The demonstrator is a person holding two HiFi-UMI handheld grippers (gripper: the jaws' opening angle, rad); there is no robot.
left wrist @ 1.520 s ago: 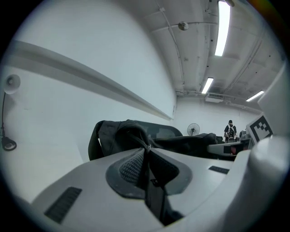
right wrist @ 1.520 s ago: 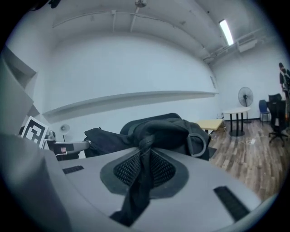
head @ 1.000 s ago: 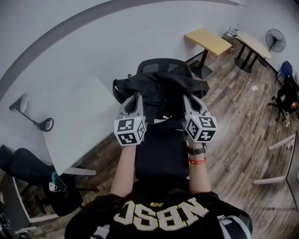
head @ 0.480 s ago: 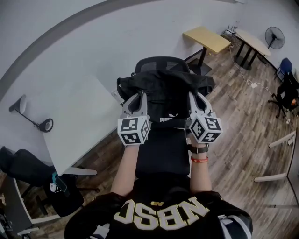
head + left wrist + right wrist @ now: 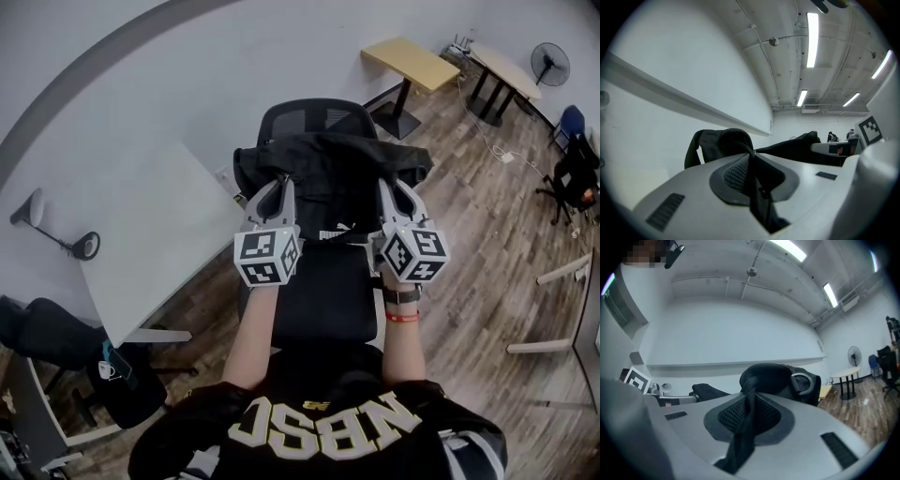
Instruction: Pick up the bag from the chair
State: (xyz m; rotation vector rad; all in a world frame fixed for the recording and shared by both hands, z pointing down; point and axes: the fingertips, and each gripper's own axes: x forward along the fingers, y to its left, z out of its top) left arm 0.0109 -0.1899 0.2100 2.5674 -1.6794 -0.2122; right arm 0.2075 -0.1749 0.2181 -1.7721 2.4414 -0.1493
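Observation:
A black bag (image 5: 330, 183) hangs stretched between my two grippers above the seat (image 5: 323, 300) of a black office chair, in front of its mesh backrest (image 5: 305, 118). My left gripper (image 5: 279, 180) is shut on the bag's left edge, and my right gripper (image 5: 387, 184) is shut on its right edge. In the left gripper view the jaws (image 5: 751, 159) pinch a fold of black fabric, with the bag (image 5: 721, 143) bulging beyond them. The right gripper view shows the same: the right gripper (image 5: 750, 401) clamps black cloth and the bag (image 5: 776, 378) sits just past the tips.
A white table (image 5: 141, 225) with a desk lamp (image 5: 58, 236) stands to the left of the chair. Another dark chair (image 5: 56, 337) is at the lower left. A yellow table (image 5: 412, 64), a round table (image 5: 506, 75) and a fan (image 5: 550, 64) stand at the far right on the wooden floor.
Both grippers have risen slightly with the bag, which now hangs higher over the seat. The grip on both edges is unchanged.

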